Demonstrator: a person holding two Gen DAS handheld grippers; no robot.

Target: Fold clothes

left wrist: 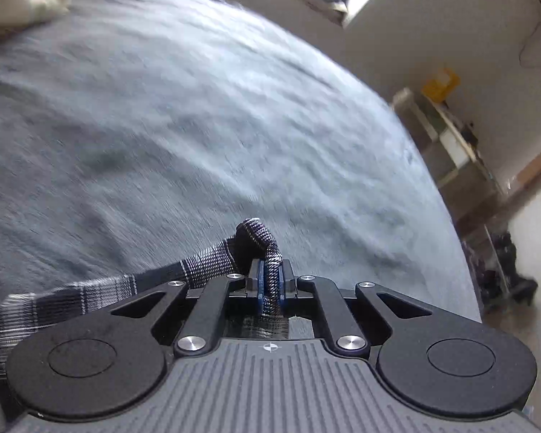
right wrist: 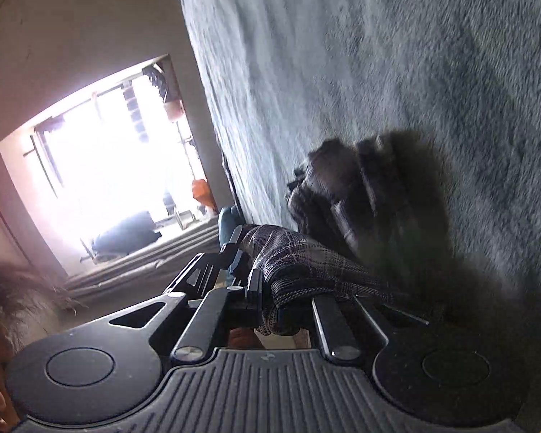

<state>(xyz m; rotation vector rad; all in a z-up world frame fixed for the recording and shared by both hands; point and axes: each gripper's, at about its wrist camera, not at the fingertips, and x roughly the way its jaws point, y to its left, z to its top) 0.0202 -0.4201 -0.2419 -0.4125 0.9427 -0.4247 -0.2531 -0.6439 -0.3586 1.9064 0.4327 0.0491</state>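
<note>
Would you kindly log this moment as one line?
left tongs: shut on plaid garment | right tongs: shut on plaid garment | above grey bedspread

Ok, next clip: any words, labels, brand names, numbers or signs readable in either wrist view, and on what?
None can be read.
Left claw base: only a small crosshair mark, no lettering.
Yellow item on the shelf unit: too blurred to tell if it carries print.
Plaid garment: only the woven pattern.

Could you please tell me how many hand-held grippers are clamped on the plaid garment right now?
2. The left hand-held gripper pinches a bunched edge of the plaid garment above the grey blanket; the right hand-held gripper grips another part.
</note>
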